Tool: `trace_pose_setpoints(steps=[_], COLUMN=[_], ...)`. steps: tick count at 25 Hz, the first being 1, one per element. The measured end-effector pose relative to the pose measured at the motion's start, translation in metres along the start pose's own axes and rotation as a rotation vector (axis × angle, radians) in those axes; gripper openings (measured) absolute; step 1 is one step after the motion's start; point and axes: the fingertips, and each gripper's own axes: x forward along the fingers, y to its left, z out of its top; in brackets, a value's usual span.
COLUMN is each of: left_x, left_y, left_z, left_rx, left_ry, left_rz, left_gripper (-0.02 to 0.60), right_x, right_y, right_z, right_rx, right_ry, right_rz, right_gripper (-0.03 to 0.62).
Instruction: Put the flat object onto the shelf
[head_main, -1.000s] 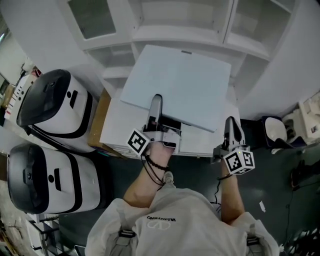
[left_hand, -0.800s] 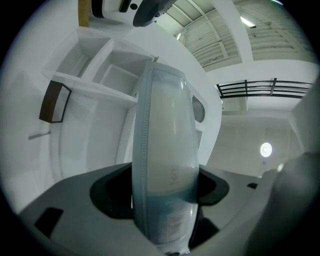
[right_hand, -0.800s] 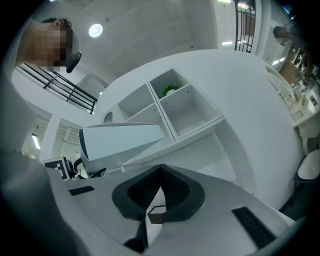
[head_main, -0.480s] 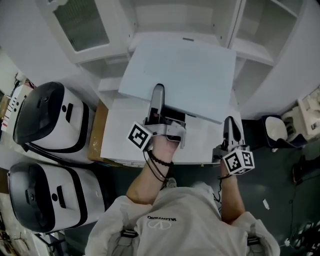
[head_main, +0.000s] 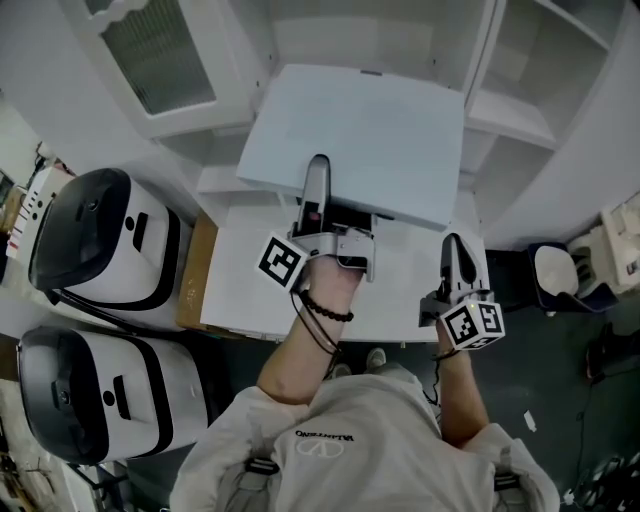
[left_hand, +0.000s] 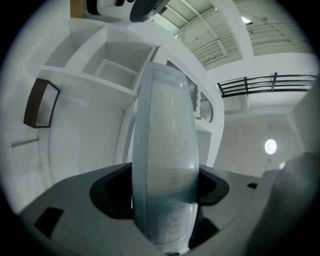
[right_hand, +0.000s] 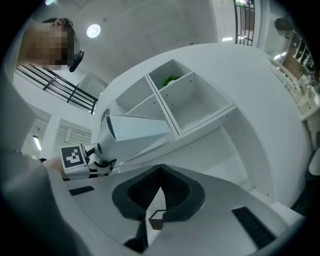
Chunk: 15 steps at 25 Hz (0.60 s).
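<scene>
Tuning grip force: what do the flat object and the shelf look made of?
The flat object: likely rigid plastic, pale matte face, ribbed band along its edge in the left gripper view. The shelf: probably painted or laminated board, smooth white, square edges. Looks alone can't confirm either.

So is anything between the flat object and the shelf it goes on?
Nothing visible. The flat object, clamped in the left tool, faces the shelf, and the compartment ahead looks bare. The right tool sits off to its side, shut and empty.
</scene>
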Motion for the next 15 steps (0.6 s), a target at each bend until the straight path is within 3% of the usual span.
trace_pose_setpoints(steps=[15], left_x=[0.056], left_y=[0.024], left_z=[0.005], left_rx=[0.122], left_ry=[-0.112], left_rz=[0.081], left_gripper=[0.324], right_x=[0.065], right_y=[-0.006], right_z=[-0.002], right_rx=[0.016], right_ry=[0.035], right_rz=[0.125], right_gripper=[0.009])
